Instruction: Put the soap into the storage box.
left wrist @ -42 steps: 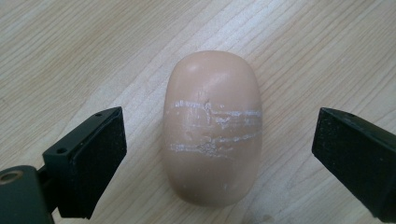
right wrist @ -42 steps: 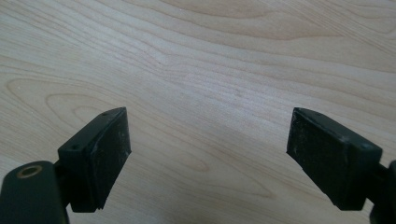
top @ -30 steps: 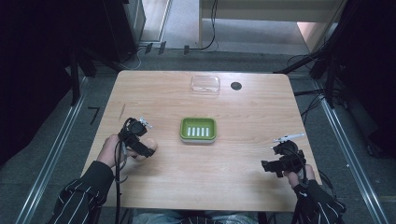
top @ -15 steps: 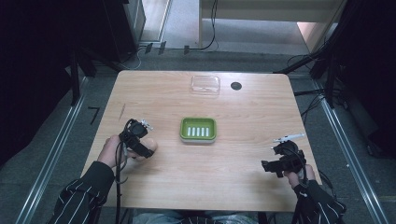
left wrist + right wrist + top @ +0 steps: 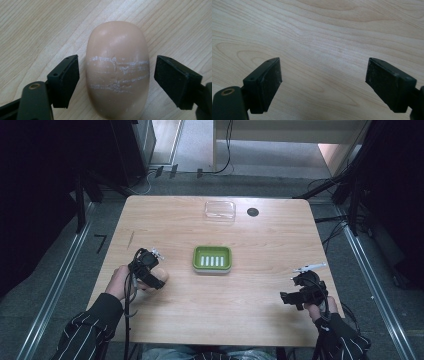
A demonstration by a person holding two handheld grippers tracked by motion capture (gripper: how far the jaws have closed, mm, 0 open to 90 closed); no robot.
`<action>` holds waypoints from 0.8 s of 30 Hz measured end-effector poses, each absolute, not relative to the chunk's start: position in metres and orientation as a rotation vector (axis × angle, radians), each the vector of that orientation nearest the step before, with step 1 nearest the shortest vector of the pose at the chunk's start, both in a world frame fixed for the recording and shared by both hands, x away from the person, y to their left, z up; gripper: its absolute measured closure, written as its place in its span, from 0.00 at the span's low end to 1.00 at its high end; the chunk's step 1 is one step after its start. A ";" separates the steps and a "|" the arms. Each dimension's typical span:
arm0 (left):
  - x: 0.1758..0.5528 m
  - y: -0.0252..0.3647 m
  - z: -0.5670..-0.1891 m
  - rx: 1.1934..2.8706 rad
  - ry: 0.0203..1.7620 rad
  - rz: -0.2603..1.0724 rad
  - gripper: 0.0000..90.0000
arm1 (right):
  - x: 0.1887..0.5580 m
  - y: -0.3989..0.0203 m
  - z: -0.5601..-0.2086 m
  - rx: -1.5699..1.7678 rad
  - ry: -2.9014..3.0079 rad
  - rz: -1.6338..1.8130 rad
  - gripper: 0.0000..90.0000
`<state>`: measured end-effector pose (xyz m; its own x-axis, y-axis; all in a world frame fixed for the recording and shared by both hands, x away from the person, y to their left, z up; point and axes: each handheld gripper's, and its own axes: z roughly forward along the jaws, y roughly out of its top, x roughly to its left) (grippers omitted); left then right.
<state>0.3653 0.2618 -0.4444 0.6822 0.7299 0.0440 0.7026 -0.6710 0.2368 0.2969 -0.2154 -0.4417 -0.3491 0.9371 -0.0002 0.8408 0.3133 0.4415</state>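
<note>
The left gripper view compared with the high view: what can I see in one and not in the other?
Left gripper view: white scratch lines across the soap bar and small gaps between it and both pads; the jaws have just been closing. High view: the green soap dish, clear lid and right gripper. Both: soap, left gripper, wooden table.

Green tray (image 5: 212,259) mid-table (image 5: 260,295); clear lid (image 5: 220,210) beyond tray at far edge; black disc (image 5: 253,212) right of lid.

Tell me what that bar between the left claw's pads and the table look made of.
Bar: likely soap, a smooth, waxy peach oval with whitish scrape lines across it. Table: pale wood or wood-look laminate, matte, with visible grain; which one is unclear.
</note>
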 end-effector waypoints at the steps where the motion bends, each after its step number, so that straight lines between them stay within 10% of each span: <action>1: 0.365 0.261 -0.445 2.694 1.160 0.203 0.25 | 0.297 -0.215 -0.442 1.617 2.324 0.542 0.16; 24: 0.366 0.260 -0.451 2.719 1.184 0.200 0.36 | 0.296 -0.215 -0.441 1.615 2.324 0.543 0.16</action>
